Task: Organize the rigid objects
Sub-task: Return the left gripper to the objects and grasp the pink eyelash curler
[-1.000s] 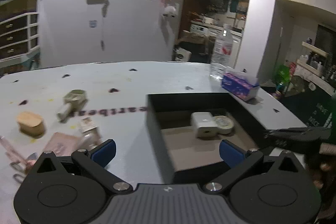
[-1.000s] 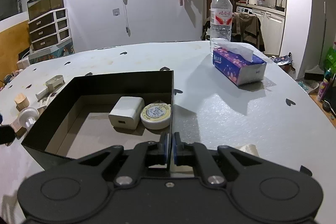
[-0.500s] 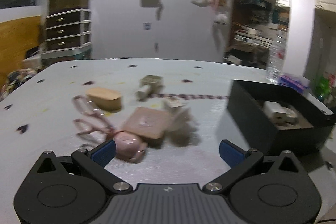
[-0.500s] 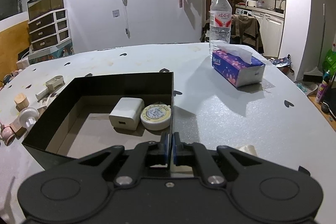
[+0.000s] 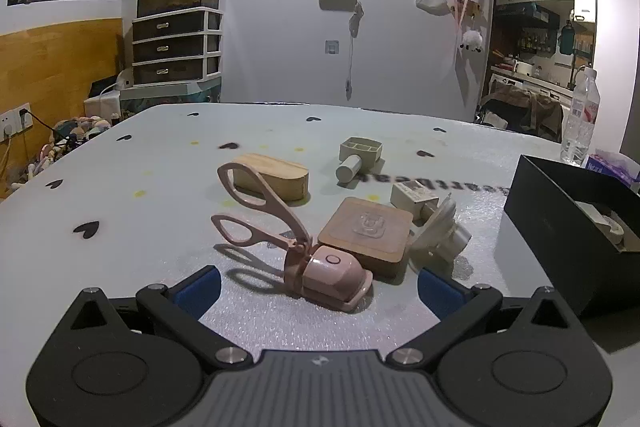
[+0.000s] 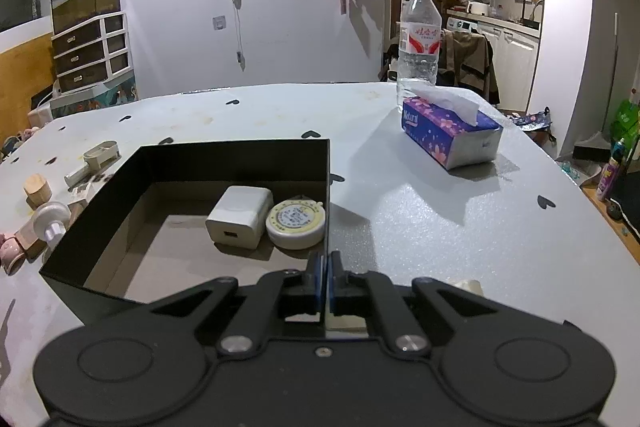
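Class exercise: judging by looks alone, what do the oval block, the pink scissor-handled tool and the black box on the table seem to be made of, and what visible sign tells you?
Oval block: probably wood, matte, with pale grain lines on top.
Pink scissor-handled tool: likely moulded plastic, smooth with a soft sheen and rounded edges.
Black box: seemingly cardboard, with thin, flat, matte black walls and a dull brown floor.

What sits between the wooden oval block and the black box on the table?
Left wrist view: the square wooden coaster, a small carton and a white suction piece lie between wooden oval block and black box.
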`<state>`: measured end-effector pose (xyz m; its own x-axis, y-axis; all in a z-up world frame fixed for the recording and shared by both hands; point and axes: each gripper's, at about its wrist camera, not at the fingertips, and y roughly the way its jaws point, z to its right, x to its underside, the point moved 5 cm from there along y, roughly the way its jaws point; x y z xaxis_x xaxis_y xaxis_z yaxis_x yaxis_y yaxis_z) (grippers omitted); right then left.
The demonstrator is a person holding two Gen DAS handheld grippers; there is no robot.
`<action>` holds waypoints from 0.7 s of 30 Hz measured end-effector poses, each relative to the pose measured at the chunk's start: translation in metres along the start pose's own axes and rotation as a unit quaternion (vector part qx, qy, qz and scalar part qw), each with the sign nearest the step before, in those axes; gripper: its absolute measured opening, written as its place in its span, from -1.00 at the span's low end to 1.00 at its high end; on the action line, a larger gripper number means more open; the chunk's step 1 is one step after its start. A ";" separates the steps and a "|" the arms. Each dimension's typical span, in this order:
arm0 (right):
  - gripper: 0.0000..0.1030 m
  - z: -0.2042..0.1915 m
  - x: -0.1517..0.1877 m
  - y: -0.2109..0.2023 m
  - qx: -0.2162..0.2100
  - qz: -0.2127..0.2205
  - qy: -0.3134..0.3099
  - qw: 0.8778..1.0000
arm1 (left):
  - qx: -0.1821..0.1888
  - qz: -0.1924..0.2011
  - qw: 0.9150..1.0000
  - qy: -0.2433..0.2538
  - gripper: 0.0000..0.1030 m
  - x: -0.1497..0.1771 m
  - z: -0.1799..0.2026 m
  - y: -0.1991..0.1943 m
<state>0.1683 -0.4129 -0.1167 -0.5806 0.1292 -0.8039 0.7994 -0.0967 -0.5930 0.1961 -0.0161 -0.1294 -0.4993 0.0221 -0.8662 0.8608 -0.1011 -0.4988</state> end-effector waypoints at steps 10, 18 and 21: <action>-0.92 0.002 0.003 0.012 0.001 -0.011 0.012 1.000 | -0.003 0.006 1.000 0.015 0.99 -0.001 0.005 0.012; -0.92 0.004 0.005 0.015 -0.001 -0.004 0.022 1.000 | 0.005 0.007 1.000 0.021 0.83 -0.005 0.006 0.021; -0.92 0.004 0.006 0.015 -0.003 -0.002 0.026 1.000 | 0.005 0.002 1.000 0.023 0.77 -0.004 0.006 0.028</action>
<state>0.1758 -0.4178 -0.1305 -0.5747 0.1815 -0.7980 0.7983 -0.0902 -0.5955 0.2215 -0.0253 -0.1395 -0.4911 0.0675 -0.8685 0.8614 -0.1109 -0.4958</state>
